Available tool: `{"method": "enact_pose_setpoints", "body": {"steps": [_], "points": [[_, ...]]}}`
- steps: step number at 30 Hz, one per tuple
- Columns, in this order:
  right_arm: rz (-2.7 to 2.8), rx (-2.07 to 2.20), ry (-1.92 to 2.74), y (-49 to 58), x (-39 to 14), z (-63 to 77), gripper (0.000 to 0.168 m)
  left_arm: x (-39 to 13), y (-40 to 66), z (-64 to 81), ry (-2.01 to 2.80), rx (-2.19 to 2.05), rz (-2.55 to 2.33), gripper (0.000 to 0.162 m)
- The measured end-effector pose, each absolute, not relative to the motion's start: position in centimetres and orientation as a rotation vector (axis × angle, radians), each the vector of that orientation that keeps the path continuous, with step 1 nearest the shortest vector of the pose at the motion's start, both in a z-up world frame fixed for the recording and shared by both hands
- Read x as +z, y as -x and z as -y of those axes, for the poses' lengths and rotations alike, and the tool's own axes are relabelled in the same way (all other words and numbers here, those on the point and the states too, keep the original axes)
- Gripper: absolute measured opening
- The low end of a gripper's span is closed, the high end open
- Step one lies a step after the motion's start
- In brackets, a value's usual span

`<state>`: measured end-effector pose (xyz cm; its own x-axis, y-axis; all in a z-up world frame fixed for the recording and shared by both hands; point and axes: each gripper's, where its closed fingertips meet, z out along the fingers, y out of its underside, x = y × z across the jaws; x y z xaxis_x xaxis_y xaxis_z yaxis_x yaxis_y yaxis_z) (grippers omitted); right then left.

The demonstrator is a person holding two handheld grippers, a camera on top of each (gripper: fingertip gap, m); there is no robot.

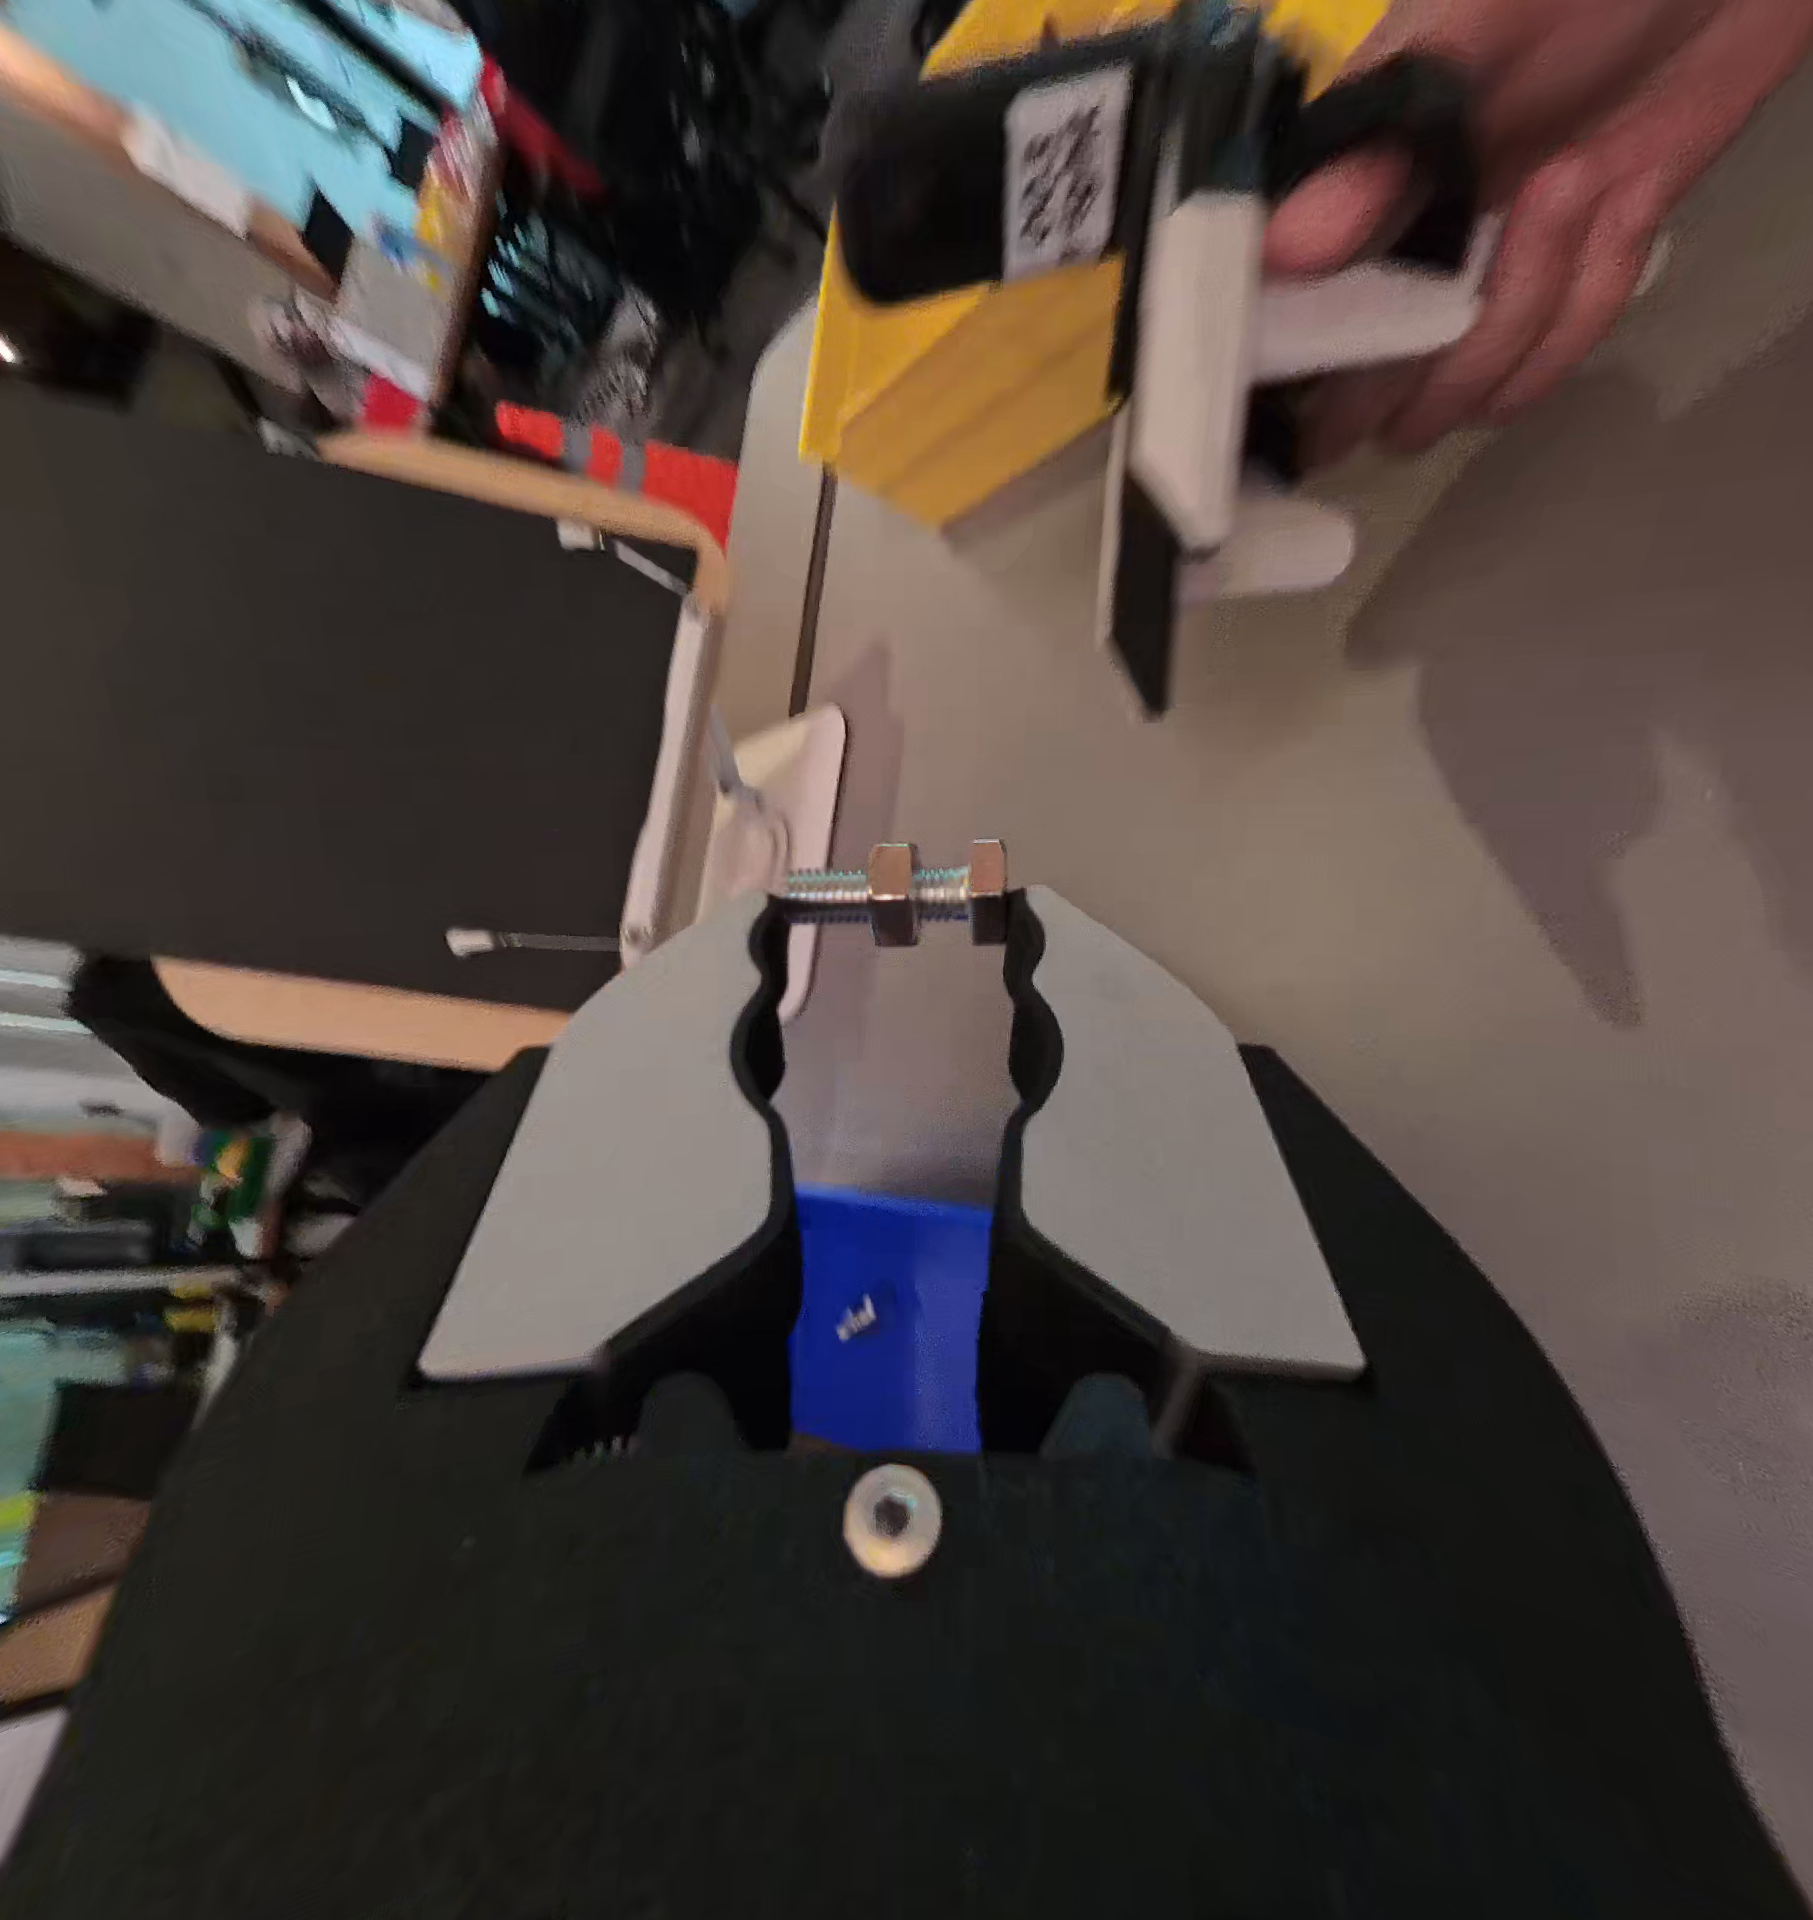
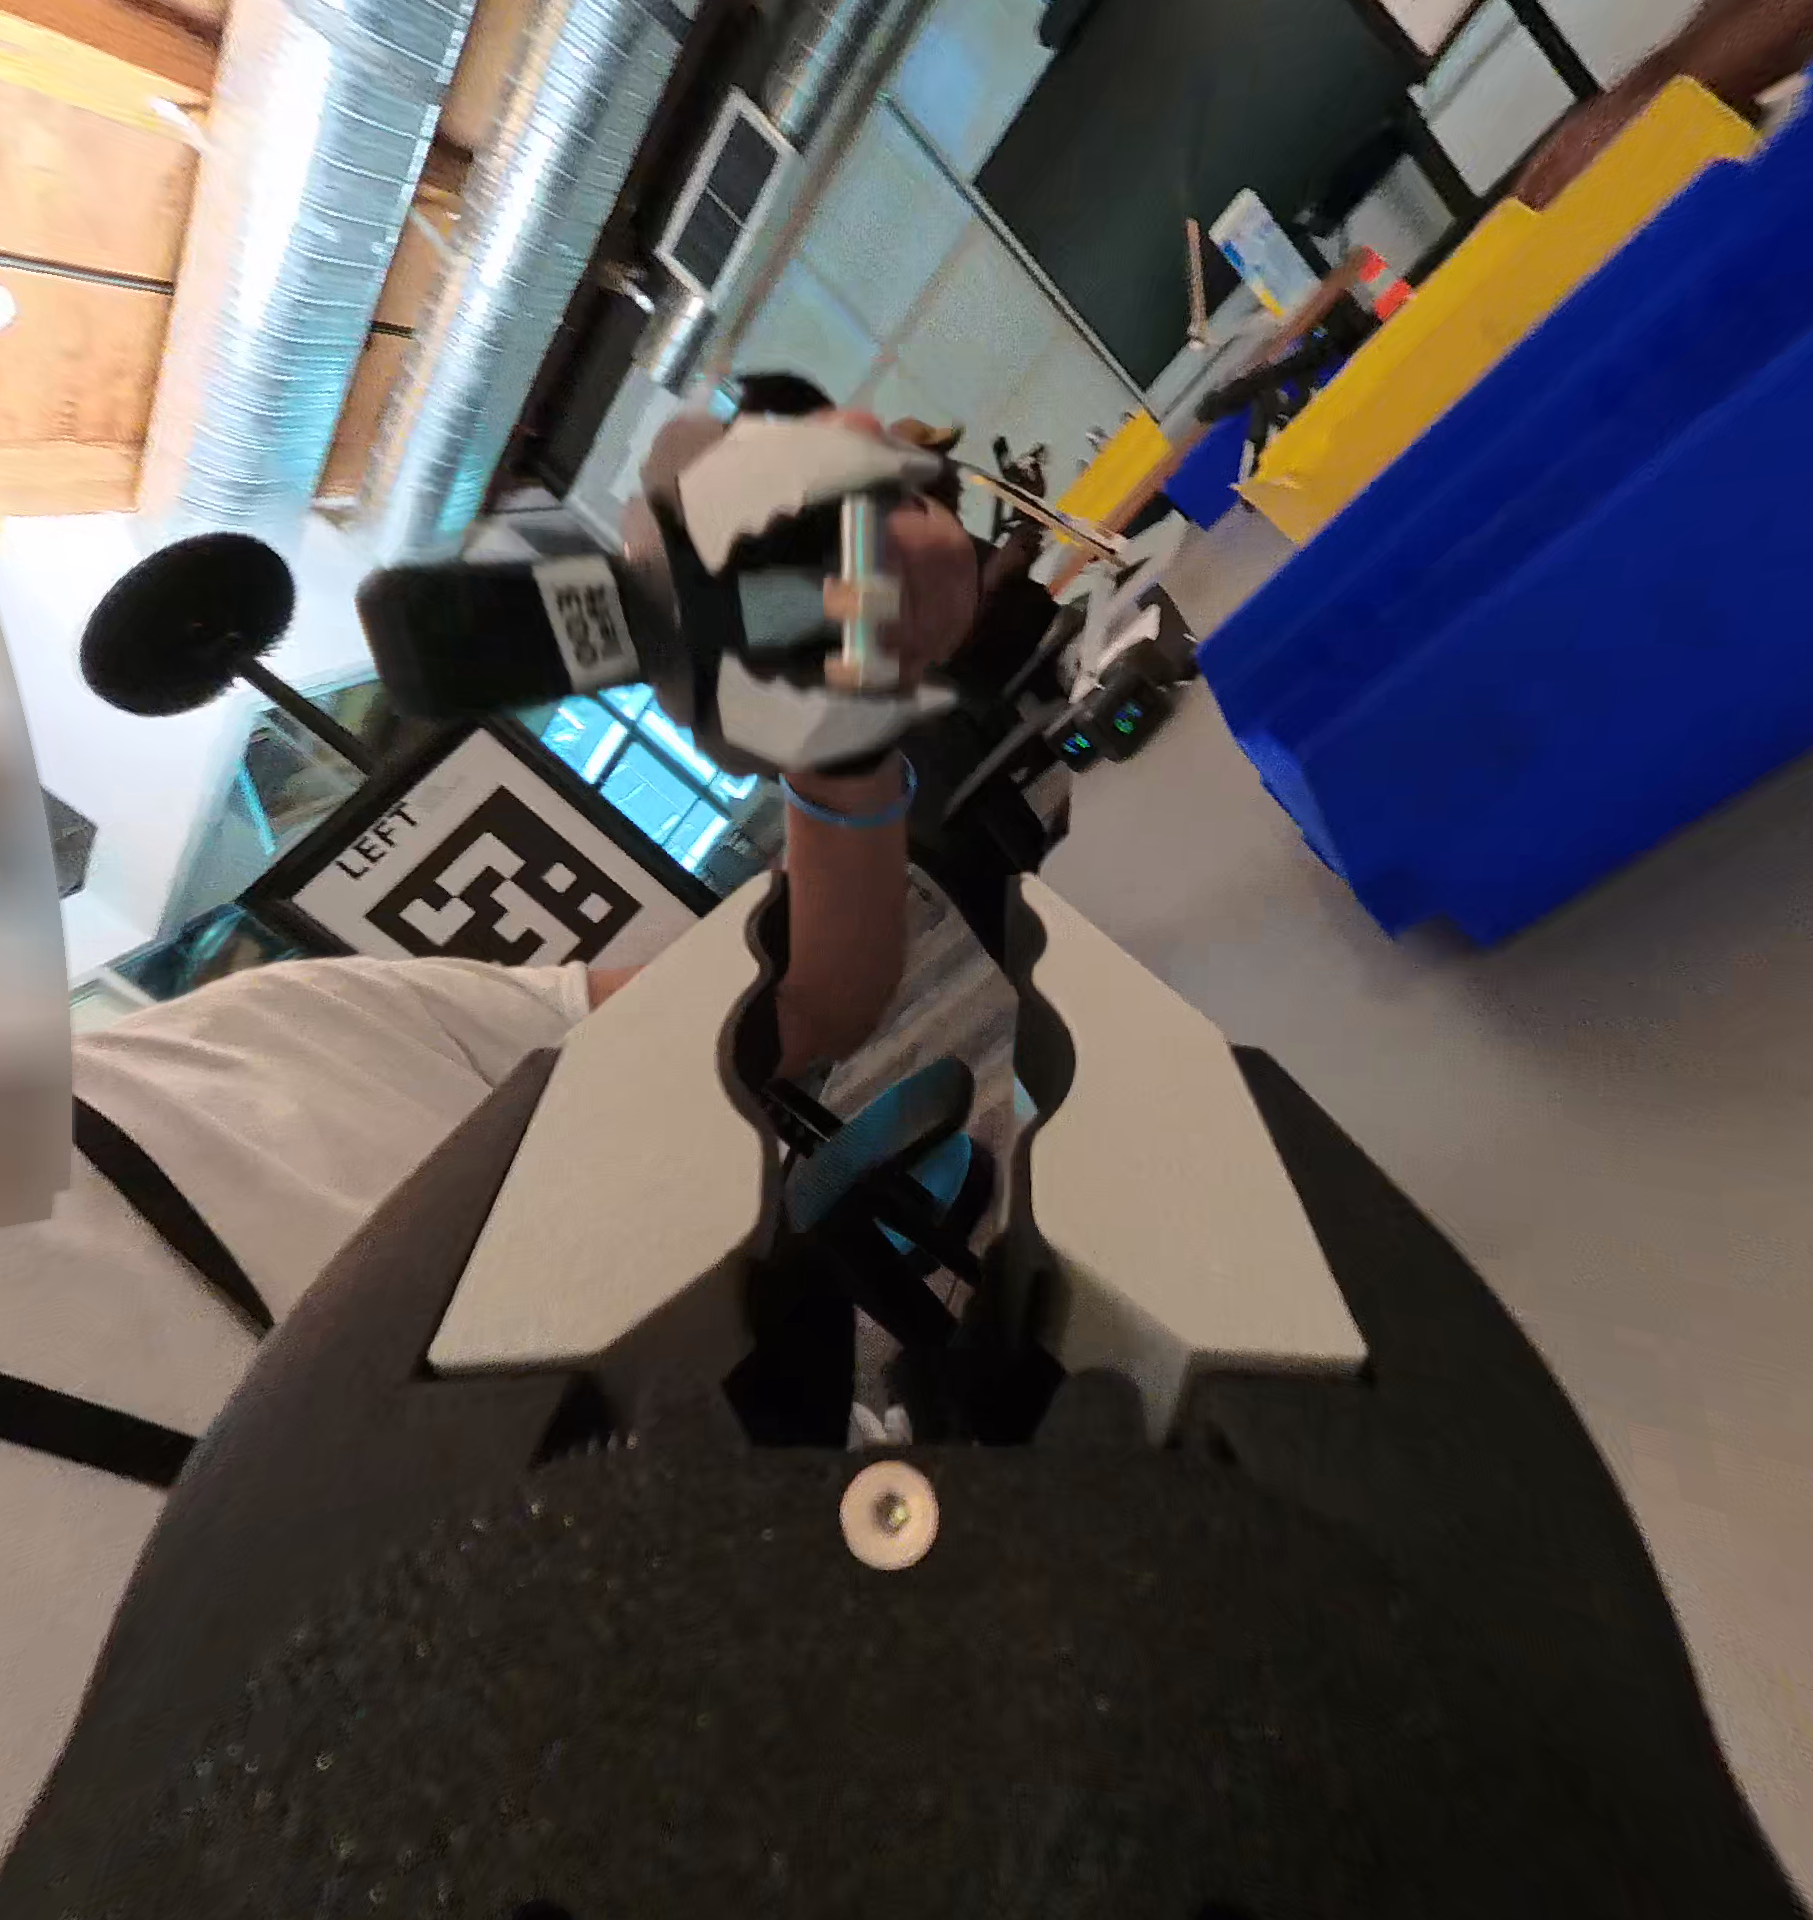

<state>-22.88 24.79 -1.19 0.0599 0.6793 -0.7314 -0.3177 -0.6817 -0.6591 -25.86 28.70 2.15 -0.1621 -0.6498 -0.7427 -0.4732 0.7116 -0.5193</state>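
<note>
My left gripper is shut on a silver bolt, gripped end to end between its fingertips, with a hex nut partway along the thread. It is held above a grey table. The same gripper and bolt show farther off in the right wrist view, held up in a person's hand. My right gripper is open with nothing between its fingers. It also shows in the left wrist view, blurred, held by a hand at the upper right, apart from the bolt.
A blue bin lies below the left gripper's fingers. A yellow bin stands behind the right gripper. Blue bins and yellow bins line the table's right. A black panel stands left. A black-and-white marker board is behind. Spacing between my two grippers at the tips: around 7 cm.
</note>
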Motion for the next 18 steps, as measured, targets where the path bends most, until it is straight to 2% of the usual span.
{"method": "enact_pose_setpoints", "body": {"steps": [5,10,18], "points": [[0.427,1.770,1.522,24.7,0.9,-23.8,0.037,1.9,23.9,-24.9,0.756,-0.161,-1.825,0.040],[0.440,1.718,1.529,25.2,0.2,-23.2,0.022,1.1,22.9,-24.7,0.757,-0.155,-1.835,0.040],[0.388,1.716,1.520,24.1,-0.4,-23.0,0.021,0.2,22.0,-24.2,0.727,-0.118,-1.841,0.040]]}}
